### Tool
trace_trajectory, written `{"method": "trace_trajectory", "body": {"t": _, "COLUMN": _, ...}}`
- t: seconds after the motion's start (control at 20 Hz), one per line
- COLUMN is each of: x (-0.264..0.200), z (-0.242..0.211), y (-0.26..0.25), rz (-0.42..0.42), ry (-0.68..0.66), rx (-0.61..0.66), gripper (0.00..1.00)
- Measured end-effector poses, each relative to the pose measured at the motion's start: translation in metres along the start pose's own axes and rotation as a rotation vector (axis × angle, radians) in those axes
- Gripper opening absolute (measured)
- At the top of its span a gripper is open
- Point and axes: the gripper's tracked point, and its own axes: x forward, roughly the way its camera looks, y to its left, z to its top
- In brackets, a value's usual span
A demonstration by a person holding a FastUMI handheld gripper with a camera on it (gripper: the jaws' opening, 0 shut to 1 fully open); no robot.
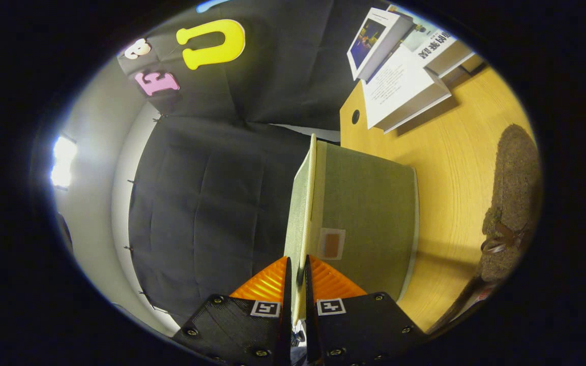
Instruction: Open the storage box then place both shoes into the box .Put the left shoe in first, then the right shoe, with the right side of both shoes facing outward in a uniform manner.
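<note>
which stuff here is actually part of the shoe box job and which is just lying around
Part of the job:
- storage box, its lid pinched between the gripper fingers
- brown fuzzy shoe on the wooden table

Just lying about:
- stack of books beyond the box

We count one green storage box (369, 208), one brown fuzzy shoe (511, 203), three books (400, 86) stacked on one wooden table (456, 152), and one gripper (297, 269), its fingers pinching the box's lid (300, 203).

Green storage box (369, 213), lid (300, 213) raised, brown shoe (511, 203) beside
</note>
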Motion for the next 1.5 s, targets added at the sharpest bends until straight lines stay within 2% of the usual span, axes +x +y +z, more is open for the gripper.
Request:
{"method": "trace_trajectory", "body": {"t": 0.35, "x": 0.009, "z": 0.007, "y": 0.046, "rz": 0.0, "ry": 0.012, "rx": -0.055, "gripper": 0.12}}
{"method": "trace_trajectory", "body": {"t": 0.7, "x": 0.042, "z": 0.013, "y": 0.112, "rz": -0.012, "ry": 0.027, "rx": -0.222, "gripper": 0.12}}
{"method": "trace_trajectory", "body": {"t": 0.9, "x": 0.076, "z": 0.008, "y": 0.146, "rz": -0.013, "ry": 0.056, "rx": -0.322, "gripper": 0.12}}
{"method": "trace_trajectory", "body": {"t": 1.2, "x": 0.146, "z": -0.004, "y": 0.176, "rz": -0.008, "ry": 0.078, "rx": -0.357, "gripper": 0.13}}
{"method": "trace_trajectory", "body": {"t": 1.5, "x": 0.212, "z": -0.023, "y": 0.183, "rz": -0.035, "ry": 0.124, "rx": -0.396, "gripper": 0.13}}
